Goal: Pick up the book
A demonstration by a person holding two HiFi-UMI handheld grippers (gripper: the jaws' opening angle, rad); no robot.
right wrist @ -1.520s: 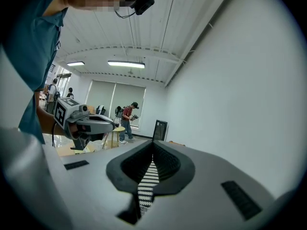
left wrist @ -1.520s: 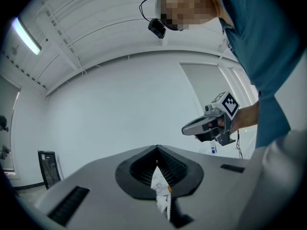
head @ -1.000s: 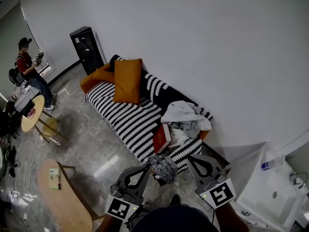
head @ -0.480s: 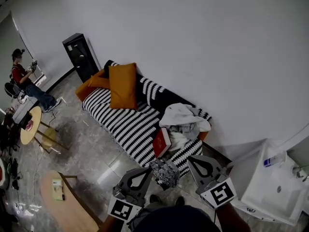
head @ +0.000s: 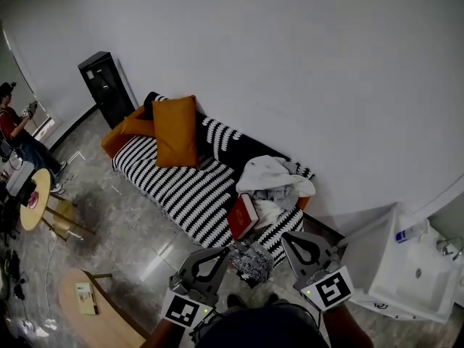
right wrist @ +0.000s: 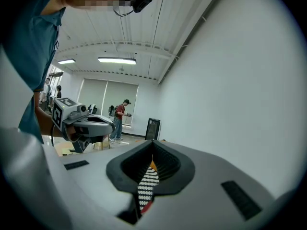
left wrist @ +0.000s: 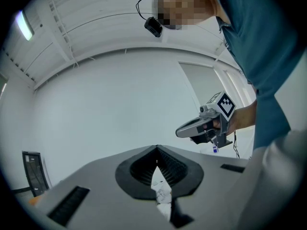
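Fingers (left wrist: 139, 169) of left gripper (left wrist: 157, 149): closed tip to tip, clamped on nothing. Fingers (right wrist: 168, 164) of right gripper (right wrist: 153, 145): likewise pressed together, empty. Both held level at near edge of head view, side by side and well apart, pointing toward the sofa.

Red book (head: 243, 214): on right end of black-and-white striped sofa (head: 181, 187), tilted on edge, leaning against heap of white clothing (head: 272, 176). Sits beyond both grippers, touched by neither. Shows as a red sliver below the stripes through the gap behind the right gripper's tips.

Orange cushion (head: 176, 130): propped upright at left part of sofa, second orange cushion (head: 127, 127) lying just left of it.

Speckled black-and-white object (head: 251, 261): on floor just in front of sofa's right end, between the two grippers in head view; kind not determinable.

Black cabinet (head: 105, 87): against far wall, left of sofa. Round wooden side table (head: 32, 198) at far left, person (head: 11, 122) standing beyond it. Long wooden table (head: 109, 317) at near left. White unit (head: 413, 274) at right.
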